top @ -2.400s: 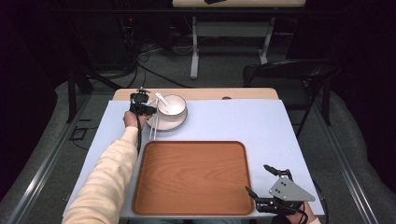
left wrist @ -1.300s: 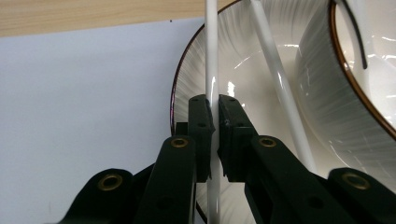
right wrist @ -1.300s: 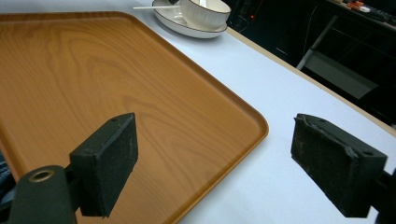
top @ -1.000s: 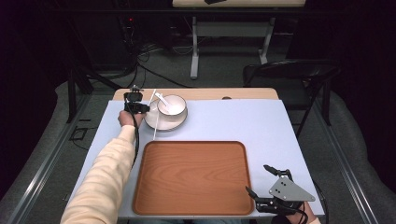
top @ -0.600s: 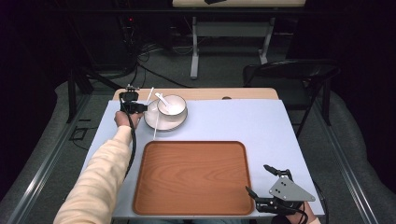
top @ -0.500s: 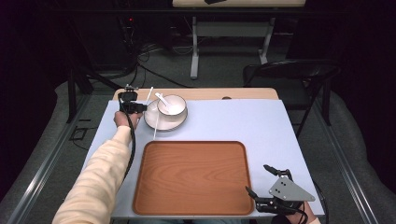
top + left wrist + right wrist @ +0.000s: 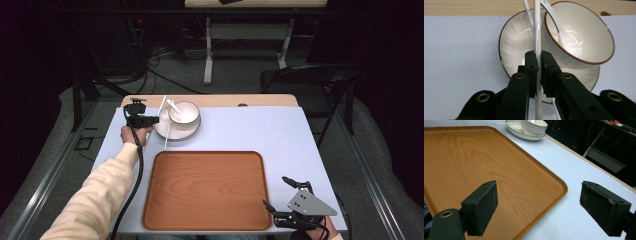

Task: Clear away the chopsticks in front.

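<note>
While we held our left gripper (image 7: 537, 72) at the far left | its jaws were pinched tight on a white chopstick (image 7: 537, 27) that lay over the plate (image 7: 514, 45) by the bowl (image 7: 584, 35) | step, we think: lift it | next: carry it to the tray (image 7: 205, 190) | right gripper (image 7: 546, 207) wide open, empty, near the tray corner

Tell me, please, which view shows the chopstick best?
The left gripper view: the chopstick runs up between the shut jaws of the left gripper, across the plate. The high view shows a thin white line; the right gripper view, just a distant tip.
</note>
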The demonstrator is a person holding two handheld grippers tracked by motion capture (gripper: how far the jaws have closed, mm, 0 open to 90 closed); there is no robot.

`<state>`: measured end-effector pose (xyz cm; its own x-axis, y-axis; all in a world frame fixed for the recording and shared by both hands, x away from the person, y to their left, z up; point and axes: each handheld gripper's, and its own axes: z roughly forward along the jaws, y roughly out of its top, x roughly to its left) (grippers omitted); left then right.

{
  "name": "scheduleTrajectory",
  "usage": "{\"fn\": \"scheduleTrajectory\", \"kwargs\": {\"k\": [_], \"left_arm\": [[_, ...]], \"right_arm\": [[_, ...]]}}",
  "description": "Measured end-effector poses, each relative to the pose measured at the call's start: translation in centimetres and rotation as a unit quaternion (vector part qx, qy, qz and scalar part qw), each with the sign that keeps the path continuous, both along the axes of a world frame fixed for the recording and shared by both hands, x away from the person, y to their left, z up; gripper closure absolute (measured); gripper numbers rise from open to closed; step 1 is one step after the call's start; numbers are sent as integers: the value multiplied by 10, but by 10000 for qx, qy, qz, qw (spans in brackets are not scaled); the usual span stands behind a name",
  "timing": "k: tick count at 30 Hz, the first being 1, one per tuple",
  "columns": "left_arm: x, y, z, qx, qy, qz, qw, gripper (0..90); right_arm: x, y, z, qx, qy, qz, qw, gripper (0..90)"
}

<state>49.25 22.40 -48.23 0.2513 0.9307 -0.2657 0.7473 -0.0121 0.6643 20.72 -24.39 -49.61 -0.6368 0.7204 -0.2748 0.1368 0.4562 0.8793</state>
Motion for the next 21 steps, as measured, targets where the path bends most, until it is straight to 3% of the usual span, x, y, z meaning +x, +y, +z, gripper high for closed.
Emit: {"fn": "scheduleTrajectory", "kwargs": {"k": [6,21], "left_arm": [[-14,-2,4,-152,-112,-36,9998,849],[-67,-20,7,-471,-321,-392,9976,849]], "right_arm": [[0,0,0,3,-1,0,10000,142],[0,0,0,-1,-1,0,10000,142]]}}
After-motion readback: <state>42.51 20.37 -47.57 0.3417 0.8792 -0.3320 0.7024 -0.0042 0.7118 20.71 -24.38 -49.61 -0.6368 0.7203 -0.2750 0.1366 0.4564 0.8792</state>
